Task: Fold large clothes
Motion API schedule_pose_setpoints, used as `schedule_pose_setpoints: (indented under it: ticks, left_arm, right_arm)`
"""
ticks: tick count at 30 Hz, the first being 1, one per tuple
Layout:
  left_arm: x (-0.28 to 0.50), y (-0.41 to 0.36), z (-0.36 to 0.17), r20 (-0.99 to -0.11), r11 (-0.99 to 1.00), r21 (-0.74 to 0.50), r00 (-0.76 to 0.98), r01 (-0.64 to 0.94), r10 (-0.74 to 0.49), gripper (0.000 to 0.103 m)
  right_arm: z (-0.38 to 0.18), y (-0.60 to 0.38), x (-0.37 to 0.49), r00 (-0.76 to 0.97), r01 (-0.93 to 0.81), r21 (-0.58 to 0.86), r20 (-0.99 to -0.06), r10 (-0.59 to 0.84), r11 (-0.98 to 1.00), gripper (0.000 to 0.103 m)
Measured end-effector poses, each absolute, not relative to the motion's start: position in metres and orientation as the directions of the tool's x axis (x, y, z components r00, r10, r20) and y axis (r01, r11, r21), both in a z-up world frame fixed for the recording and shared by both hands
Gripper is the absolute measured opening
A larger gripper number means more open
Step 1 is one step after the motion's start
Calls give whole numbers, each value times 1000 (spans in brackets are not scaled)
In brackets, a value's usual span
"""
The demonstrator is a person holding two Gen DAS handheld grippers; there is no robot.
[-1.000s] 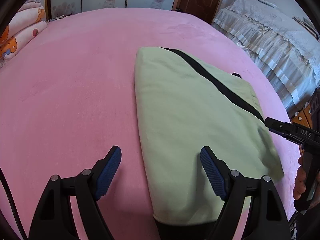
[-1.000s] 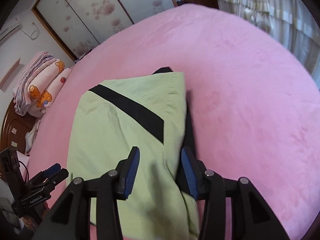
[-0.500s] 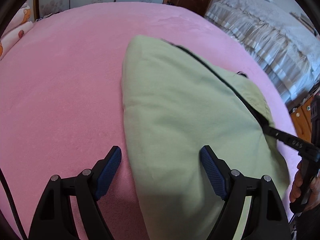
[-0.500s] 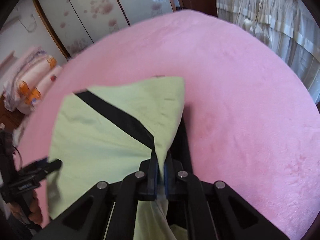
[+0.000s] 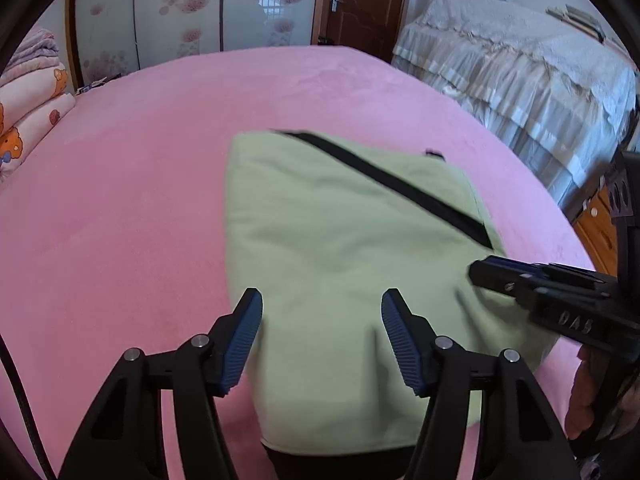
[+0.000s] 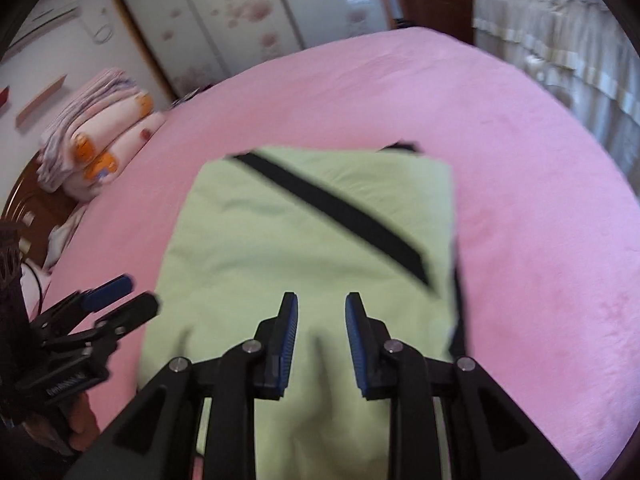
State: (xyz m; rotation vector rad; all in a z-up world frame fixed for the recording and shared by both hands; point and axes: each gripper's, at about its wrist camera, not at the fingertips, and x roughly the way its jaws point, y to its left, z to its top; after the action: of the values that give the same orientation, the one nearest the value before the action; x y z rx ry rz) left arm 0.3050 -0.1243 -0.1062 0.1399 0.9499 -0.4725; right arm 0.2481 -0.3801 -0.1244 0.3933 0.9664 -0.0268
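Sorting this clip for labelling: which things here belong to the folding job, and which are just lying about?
Job:
- green garment
- left gripper, jaws closing, nothing pinched
- right gripper, jaws opening, nothing pinched
- pink bed

Lying about:
- stacked quilts
- grey bed
- wardrobe
- door

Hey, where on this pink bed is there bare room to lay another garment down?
Bare pink bed lies left of the green garment, toward the folded blankets, beyond it toward the wardrobe doors, and right of it in the right wrist view. It is crowded near both tools, over the garment's near end.
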Motion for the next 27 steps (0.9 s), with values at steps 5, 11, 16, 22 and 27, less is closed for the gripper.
schedule_pose_setpoints:
  ticks: [5,11,16,22,27]
  left_arm:
    - [297,-119,-131,-831,901,-50,482,431,-277,61]
    - [300,-109,-132,-840,907,-84,461,412,-287,64]
    - [299,-105,-134,-849,919,-125,440,373,-294,65]
    - [297,-104,-133,-875,924,-145,390,353,-287,65]
    - [282,-97,-121,-882,927,-163,372,337,-290,65]
  right_arm:
    - [-169,-374,230,486,216,218,-870,88,952,14]
    - [-170,-420,201,486,333,182,-874,-3,925,0]
    - [-159,-410,193,478,330,132,-877,-45,935,1]
    - [-149,-405,185,476,353,151,-878,-39,923,5]
    - [-140,-397,172,480,372,167,-877,-35,913,5]
